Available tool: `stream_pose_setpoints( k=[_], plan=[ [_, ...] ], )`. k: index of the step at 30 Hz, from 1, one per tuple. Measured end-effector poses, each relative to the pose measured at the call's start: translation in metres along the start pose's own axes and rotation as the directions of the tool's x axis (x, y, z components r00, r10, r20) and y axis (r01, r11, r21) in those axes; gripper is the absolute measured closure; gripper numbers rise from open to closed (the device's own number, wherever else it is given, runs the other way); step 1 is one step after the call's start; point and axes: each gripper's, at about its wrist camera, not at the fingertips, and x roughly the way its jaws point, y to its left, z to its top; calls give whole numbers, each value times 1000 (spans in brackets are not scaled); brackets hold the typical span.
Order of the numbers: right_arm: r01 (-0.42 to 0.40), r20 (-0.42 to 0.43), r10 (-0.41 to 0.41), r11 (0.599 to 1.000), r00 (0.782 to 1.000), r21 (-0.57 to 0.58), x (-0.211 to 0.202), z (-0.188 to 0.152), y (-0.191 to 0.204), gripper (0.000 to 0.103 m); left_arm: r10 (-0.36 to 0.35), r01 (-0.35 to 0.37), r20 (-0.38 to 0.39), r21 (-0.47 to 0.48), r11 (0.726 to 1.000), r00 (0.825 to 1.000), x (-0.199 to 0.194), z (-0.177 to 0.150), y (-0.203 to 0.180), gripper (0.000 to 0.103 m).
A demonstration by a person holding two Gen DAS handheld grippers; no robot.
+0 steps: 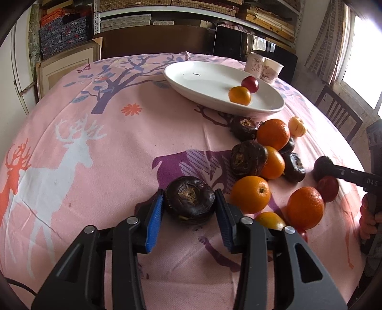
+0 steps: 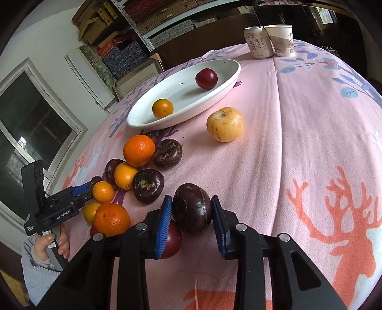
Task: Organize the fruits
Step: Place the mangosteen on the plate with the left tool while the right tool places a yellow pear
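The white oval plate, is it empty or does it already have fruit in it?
Not empty. The white oval plate holds two fruits: a dark red plum and a small orange citrus, lying apart.

A pink deer-print tablecloth (image 2: 298, 143) is spread over the desk. A drink can (image 2: 259, 42) and a paper cup (image 2: 281, 40) are set touching at its far edge. Shelves (image 1: 167, 14) are stacked with boxes behind; a wooden chair (image 1: 339, 112) is seen beside the window.
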Motion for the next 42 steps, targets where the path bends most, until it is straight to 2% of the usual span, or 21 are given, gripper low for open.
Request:
stream_pose_setpoints(
  k=[2, 5, 6, 7, 8, 13, 14, 16, 18, 20, 21, 22, 24, 26, 27, 33, 37, 40, 42],
  plan=[
    [-3, 20, 3, 1000, 1000, 0, -4, 1, 1, 71, 23, -23, 38, -11, 1000, 999, -6, 8, 0, 62],
    [-1, 73, 1, 1000, 997, -2, -14, 18, 5, 73, 8, -5, 74, -39, 999, 997, -11, 37, 0, 62],
    [0, 82, 0, 1000, 997, -3, -15, 29, 9, 79, 16, -13, 90, -32, 999, 996, -11, 51, -4, 62],
    [5, 93, -5, 1000, 996, -5, -16, 40, 12, 91, 20, -18, 105, -16, 1000, 994, -10, 64, -10, 62],
    [1, 103, 0, 1000, 995, -8, -15, 53, 16, 93, 18, -19, 115, 1, 1000, 993, -7, 77, -17, 62],
    [16, 132, -14, 1000, 991, -17, 12, 106, 24, 92, -14, 12, 119, 18, 1000, 993, 30, 124, -44, 62],
    [8, 136, -5, 1000, 991, -21, 14, 108, 22, 89, -26, 25, 119, 14, 1000, 993, 36, 127, -46, 62],
    [49, 76, -44, 997, 996, -62, 14, 98, 22, 27, -63, 63, 118, 9, 998, 991, 45, 127, -50, 62],
    [91, 105, -79, 989, 991, -118, 7, 79, 22, 27, -66, 62, 108, 35, 997, 992, 51, 124, -55, 62],
    [183, 139, -164, 974, 977, -134, 7, 71, 19, 33, -59, 54, 104, 52, 997, 993, 54, 123, -58, 62],
    [217, 154, -196, 968, 968, -130, 7, 73, 16, 39, -63, 58, 106, 49, 997, 992, 54, 123, -58, 62],
    [230, 150, -209, 963, 966, -137, 8, 75, 12, 40, -70, 65, 110, 48, 997, 992, 52, 123, -57, 62],
    [242, 84, -231, 958, 969, -155, 19, 74, 3, 40, -71, 65, 120, 49, 997, 990, 47, 121, -55, 62],
    [267, 38, -264, 953, 964, -146, 33, 69, -6, 50, -77, 73, 126, 39, 997, 989, 45, 120, -52, 62],
    [263, 17, -263, 953, 965, -150, 39, 68, -8, 64, -83, 79, 126, 32, 996, 989, 44, 120, -50, 62],
    [246, 60, -240, 957, 969, -152, 35, 66, -7, 66, -94, 92, 115, 25, 995, 989, 46, 119, -46, 62],
    [242, 139, -225, 963, 964, -122, 12, 73, -5, 66, -83, 82, 113, 14, 997, 990, 50, 125, -45, 62],
    [158, 172, -142, 984, 975, -85, 3, 90, -2, 66, -58, 56, 106, 19, 998, 993, 58, 133, -46, 62],
    [132, 166, -116, 988, 979, -86, 12, 107, 6, 66, -40, 39, 92, 15, 999, 995, 68, 139, -49, 62]
  ],
)
